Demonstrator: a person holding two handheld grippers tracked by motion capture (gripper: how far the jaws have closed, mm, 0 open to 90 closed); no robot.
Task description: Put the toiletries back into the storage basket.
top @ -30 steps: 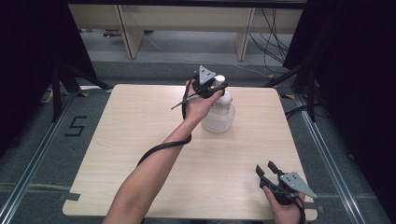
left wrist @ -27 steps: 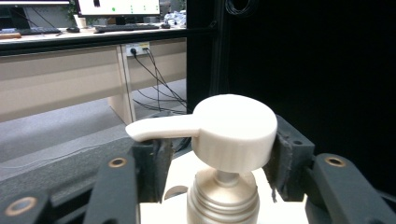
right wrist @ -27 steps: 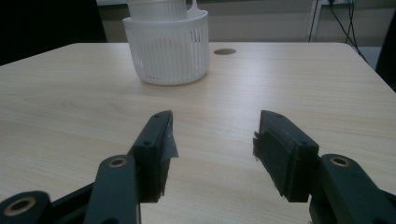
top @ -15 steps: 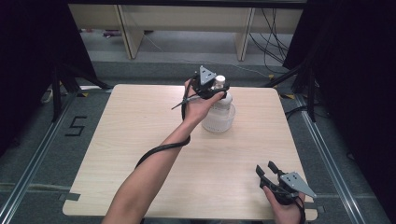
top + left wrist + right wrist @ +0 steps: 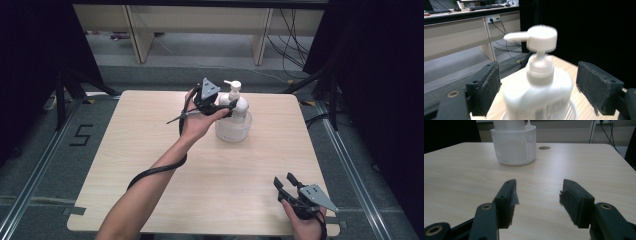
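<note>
Pump bottle, white, sits upright in a white slotted basket on the far-centre part of the desk. Pump head w/ nozzle on top, nozzle points left in the left gripper view.

Left tongs held up at bottle shoulder height by the left hand, arm reaching across the desk from bottom left, cable looped along the forearm. In the left gripper view the jaws are spread wide, one each side of the bottle, gap visible both sides, pads not touching it. Bottle is blurred there, basket rim just visible at the bottom.

Right tongs low at the near right corner of the desk, held by the right hand, grey plate on top. Jaws spread, nothing between them; right gripper view shows bare desk top betw. the pads. They point toward the basket, well apart from it. Small round hole in the desk just beside the basket in that view.
</note>
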